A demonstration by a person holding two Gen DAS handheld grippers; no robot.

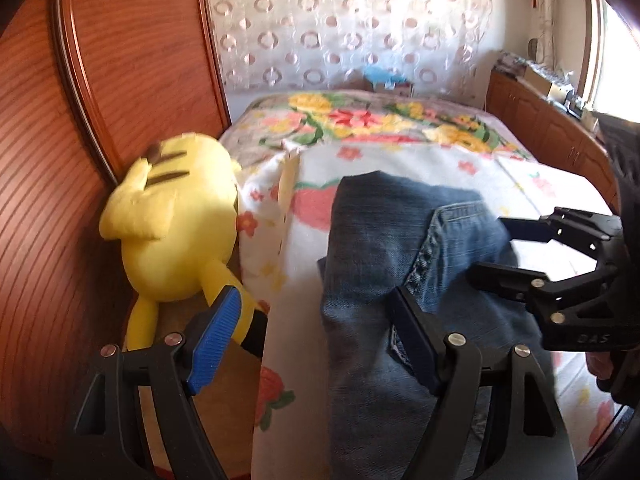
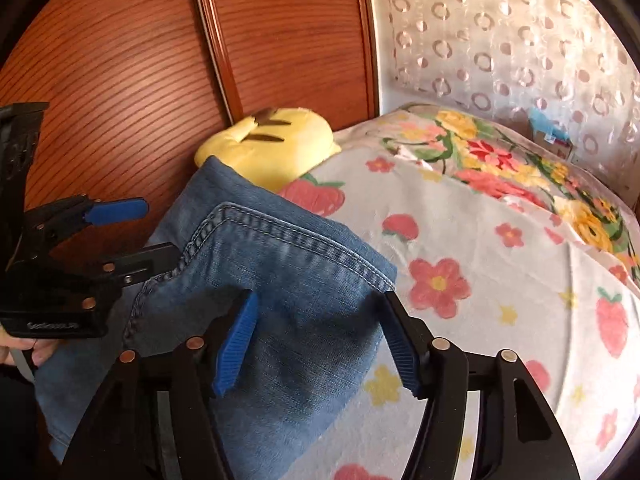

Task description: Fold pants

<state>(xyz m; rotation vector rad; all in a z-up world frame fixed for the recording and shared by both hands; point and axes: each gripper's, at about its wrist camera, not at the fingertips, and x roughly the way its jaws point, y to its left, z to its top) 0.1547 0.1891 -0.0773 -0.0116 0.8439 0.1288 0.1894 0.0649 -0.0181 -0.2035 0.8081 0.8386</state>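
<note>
A: What lies on the bed?

B: Faded blue denim pants (image 1: 404,264), folded over on themselves, rest on a white fleece blanket (image 1: 304,264) printed with pink flowers and strawberries. A stitched seam and a hem edge face up. The pants lie toward the bed's edge next to the reddish-brown wooden wardrobe panel (image 1: 132,60).

A: How does the left gripper (image 1: 316,344) stand?

B: Its jaws are spread wide. One blue ribbed pad (image 1: 218,340) hangs over the gap beside the bed, in front of a yellow plush toy (image 1: 176,224) with dark stripes. The other finger is over the denim. Nothing is pinched between the two pads. Whether the finger over the denim touches the cloth cannot be told.

A: And the right gripper (image 2: 320,344)?

B: Also parted, with the folded corner of the pants lying in the space between its pads. The cloth spans the gap, yet the pads do not press on it from both sides; the far finger sits at the hem's edge. In the left wrist view the same gripper (image 1: 492,248) reaches in from the right, its black fingers apart above the denim.

A: Anything behind?

B: A white curtain (image 2: 500,40) patterned with rings hangs beyond the bed, and the plush toy (image 2: 272,148) lies between the pants and the wardrobe.
</note>
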